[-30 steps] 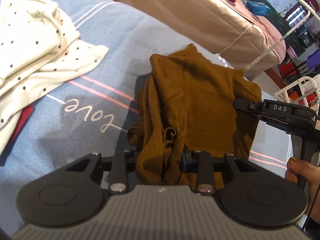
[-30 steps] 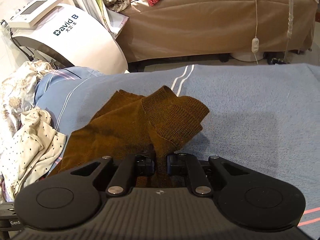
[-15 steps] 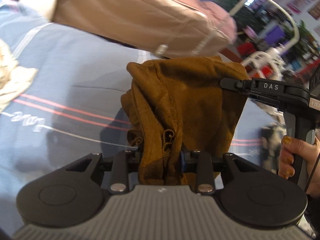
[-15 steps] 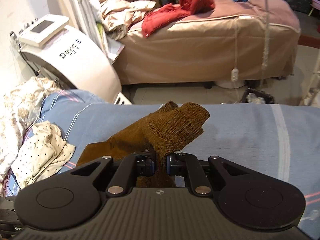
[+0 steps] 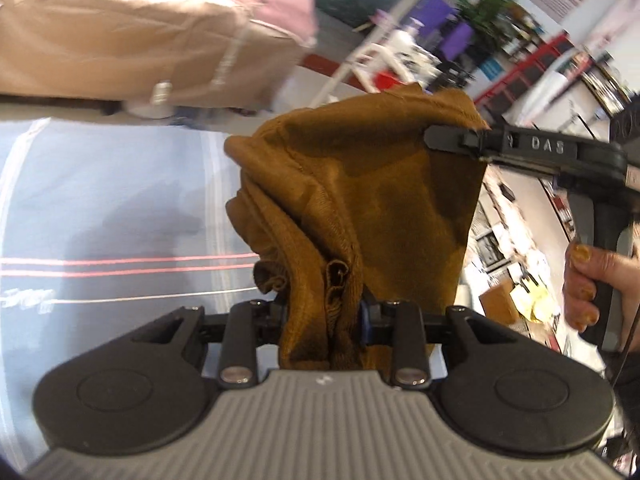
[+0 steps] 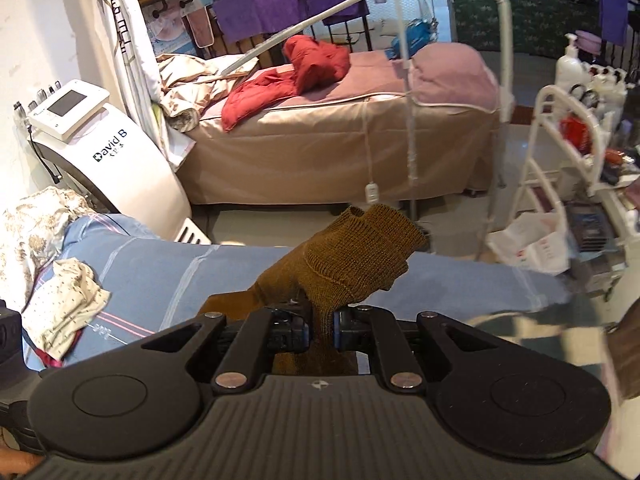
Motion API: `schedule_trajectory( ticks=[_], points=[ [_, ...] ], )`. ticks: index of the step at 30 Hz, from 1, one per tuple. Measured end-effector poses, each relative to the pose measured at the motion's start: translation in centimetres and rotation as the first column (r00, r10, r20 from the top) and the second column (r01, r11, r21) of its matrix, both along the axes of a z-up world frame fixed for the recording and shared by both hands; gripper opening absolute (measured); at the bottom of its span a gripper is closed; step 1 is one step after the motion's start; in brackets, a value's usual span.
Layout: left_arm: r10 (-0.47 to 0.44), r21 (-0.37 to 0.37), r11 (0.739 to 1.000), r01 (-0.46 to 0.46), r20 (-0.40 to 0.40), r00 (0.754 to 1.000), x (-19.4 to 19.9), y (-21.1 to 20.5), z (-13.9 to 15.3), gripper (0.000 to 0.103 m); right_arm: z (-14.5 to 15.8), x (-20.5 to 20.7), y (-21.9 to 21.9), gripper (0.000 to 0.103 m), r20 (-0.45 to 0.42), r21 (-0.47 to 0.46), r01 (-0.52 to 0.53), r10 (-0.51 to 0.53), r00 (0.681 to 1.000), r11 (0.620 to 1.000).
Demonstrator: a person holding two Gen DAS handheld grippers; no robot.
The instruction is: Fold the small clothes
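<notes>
A small brown knit garment hangs in the air above the blue bedspread, held between both grippers. My left gripper is shut on one bunched edge of it. My right gripper is shut on another edge; the brown knit folds over in front of its fingers. In the left wrist view the right gripper pinches the garment's upper right corner, and a hand holds its handle.
A cream polka-dot garment lies on the blue bedspread at the left. A tan massage bed with red clothes stands behind. A white machine is at the left, a white trolley at the right.
Both grippers have lifted the brown garment off the bedspread and swung to the right. It lay partly on the bed a second ago and now hangs clear.
</notes>
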State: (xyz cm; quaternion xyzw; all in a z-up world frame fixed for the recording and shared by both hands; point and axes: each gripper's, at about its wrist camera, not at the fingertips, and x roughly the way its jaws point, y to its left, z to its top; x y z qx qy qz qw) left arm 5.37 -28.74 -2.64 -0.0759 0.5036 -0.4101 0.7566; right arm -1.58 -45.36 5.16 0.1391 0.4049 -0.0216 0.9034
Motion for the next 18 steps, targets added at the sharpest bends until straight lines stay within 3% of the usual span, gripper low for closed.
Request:
schedule_trajectory(
  ticks=[6, 10, 15, 18],
  points=[
    [-0.042, 0.005, 0.999, 0.042, 0.021, 0.999, -5.7, -9.6, 1.6, 0.03, 0.1, -2.1, -6.8, 0.018, -0.051, -0.023, 0.023, -0.024, 0.998, 0.999],
    [-0.05, 0.032, 0.998, 0.05, 0.008, 0.999, -8.6, -13.1, 1.3, 0.03, -1.7, -2.2, -9.7, 0.018, -0.093, -0.007, 0.025, -0.026, 0.995, 1.0],
    [-0.017, 0.064, 0.998, 0.022, -0.074, 0.997, -9.6, -15.4, -1.8, 0.03, -4.8, -1.3, -11.6, 0.018, -0.151, -0.033, 0.012, -0.017, 0.988, 0.999],
    [-0.005, 0.103, 0.995, 0.011, -0.057, 0.998, -9.0, -16.2, -3.7, 0.03, -6.3, -0.8, -12.8, 0.018, -0.182, -0.041, 0.037, -0.044, 0.982, 0.998]
  ],
)
